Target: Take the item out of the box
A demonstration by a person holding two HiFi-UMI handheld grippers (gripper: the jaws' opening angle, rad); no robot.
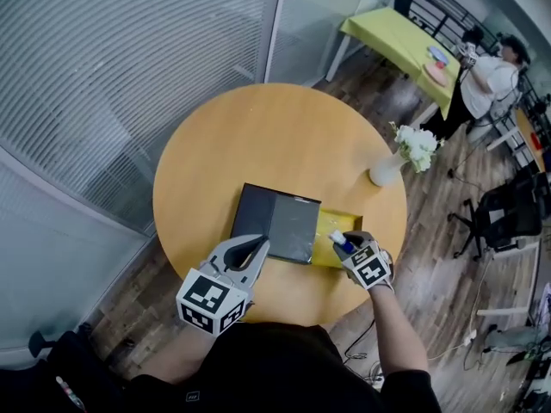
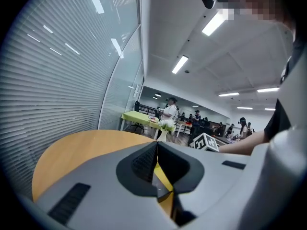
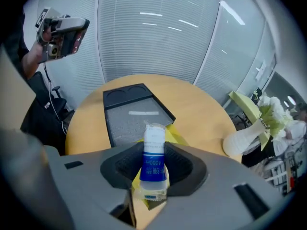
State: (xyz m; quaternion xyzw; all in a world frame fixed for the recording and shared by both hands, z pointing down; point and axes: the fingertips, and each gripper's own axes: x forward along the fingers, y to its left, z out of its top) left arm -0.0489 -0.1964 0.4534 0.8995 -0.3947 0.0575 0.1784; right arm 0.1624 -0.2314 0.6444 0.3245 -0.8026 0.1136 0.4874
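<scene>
A black box lid lies folded open on the round wooden table, with the yellow box to its right. My right gripper is shut on a blue and white tube just above the yellow box. In the right gripper view the tube stands upright between the pads of my right gripper, over the lid. My left gripper is at the lid's near left corner. In its own view my left gripper has its jaws closed on a thin dark edge, with yellow behind it.
A white vase of white flowers stands on the table's right side, also in the right gripper view. Blind-covered glass walls run along the left. A person stands by a yellow-green table at the back right.
</scene>
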